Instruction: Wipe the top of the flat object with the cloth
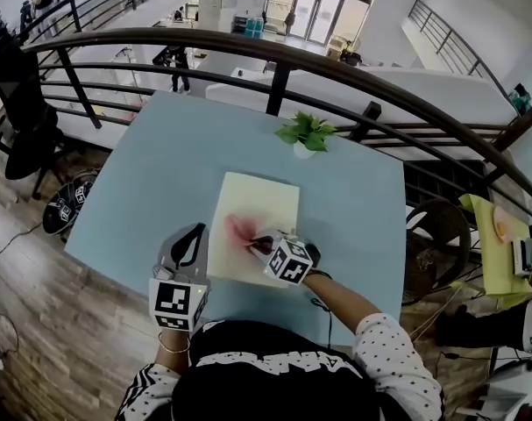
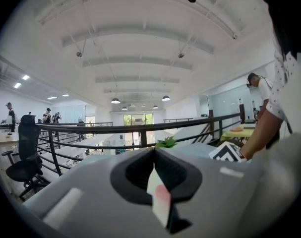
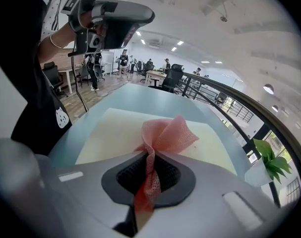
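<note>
Right gripper (image 3: 149, 170) is clamped on the pink cloth (image 3: 167, 133), which bunches up out of the jaws and lies on the pale yellow board (image 1: 264, 198). The board lies flat on the light blue table (image 1: 152, 174). Beyond its far edge, a small white pot (image 1: 303, 151) holds a green plant (image 1: 308, 131), with the dark railing (image 1: 274, 55) behind. Left gripper (image 1: 194, 233) hovers at the board's left edge, jaws closed with nothing between them. The right forearm reaches in from the lower right.
</note>
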Demonstrator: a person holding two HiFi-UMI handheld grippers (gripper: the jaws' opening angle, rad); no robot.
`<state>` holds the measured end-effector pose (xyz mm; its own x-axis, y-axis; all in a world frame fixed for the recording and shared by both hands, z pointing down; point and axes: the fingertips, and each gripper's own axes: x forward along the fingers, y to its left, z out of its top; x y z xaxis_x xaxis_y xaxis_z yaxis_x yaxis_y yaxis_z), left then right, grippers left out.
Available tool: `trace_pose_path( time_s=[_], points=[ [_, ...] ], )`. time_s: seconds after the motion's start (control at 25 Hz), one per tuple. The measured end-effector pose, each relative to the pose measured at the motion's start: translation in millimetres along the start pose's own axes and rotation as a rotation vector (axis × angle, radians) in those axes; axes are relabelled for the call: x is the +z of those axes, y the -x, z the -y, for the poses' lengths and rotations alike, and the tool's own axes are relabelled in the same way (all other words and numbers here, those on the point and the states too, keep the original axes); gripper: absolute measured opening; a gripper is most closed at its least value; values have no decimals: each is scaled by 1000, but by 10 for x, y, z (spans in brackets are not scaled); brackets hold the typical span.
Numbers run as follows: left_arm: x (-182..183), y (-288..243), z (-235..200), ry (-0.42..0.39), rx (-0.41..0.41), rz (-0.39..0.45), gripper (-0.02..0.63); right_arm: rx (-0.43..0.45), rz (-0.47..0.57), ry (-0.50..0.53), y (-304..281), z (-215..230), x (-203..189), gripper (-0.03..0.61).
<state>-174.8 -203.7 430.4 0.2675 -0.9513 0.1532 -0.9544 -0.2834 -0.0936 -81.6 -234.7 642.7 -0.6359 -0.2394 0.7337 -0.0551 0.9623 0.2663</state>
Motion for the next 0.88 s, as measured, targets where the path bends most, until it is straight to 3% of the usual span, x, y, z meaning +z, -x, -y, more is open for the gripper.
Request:
trace_pose_path(
  time_s=[0.88],
  points=[
    [4,2,302,-11,-78,-10,0,102,49,1,183,-754,137,18]
  ],
)
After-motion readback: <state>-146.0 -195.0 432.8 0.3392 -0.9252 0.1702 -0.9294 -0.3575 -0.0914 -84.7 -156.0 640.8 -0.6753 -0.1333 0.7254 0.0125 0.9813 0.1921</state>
